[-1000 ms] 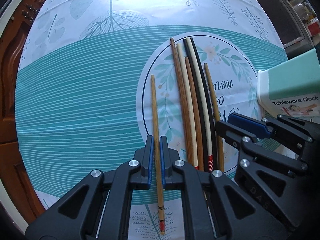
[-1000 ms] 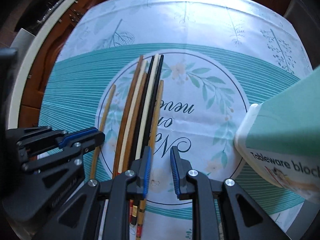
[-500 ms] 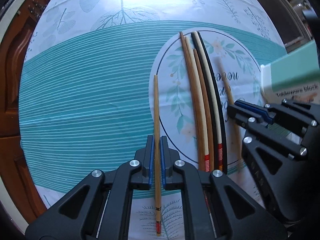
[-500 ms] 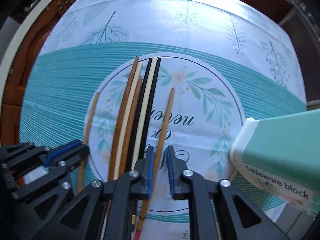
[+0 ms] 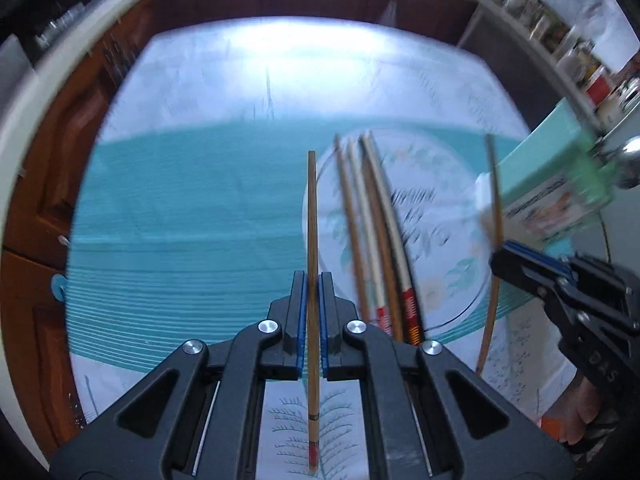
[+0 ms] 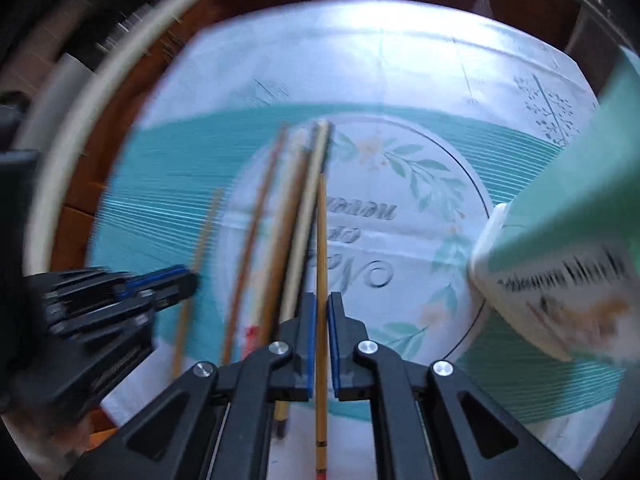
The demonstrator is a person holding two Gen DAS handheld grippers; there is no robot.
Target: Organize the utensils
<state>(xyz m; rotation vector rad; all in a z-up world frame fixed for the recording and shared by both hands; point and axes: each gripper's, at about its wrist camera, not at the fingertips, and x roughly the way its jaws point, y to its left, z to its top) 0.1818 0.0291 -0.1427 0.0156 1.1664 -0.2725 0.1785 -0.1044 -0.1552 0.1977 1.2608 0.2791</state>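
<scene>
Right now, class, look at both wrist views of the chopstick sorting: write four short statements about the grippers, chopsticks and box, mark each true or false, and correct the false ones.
1. The left gripper is shut on a light wooden chopstick. True.
2. The right gripper is open and holds nothing. False: it grips a second wooden chopstick.
3. A bundle of chopsticks lies on the tablecloth. True.
4. The mint-green box lies left of the bundle in the right wrist view. False: it is on the right.
</scene>
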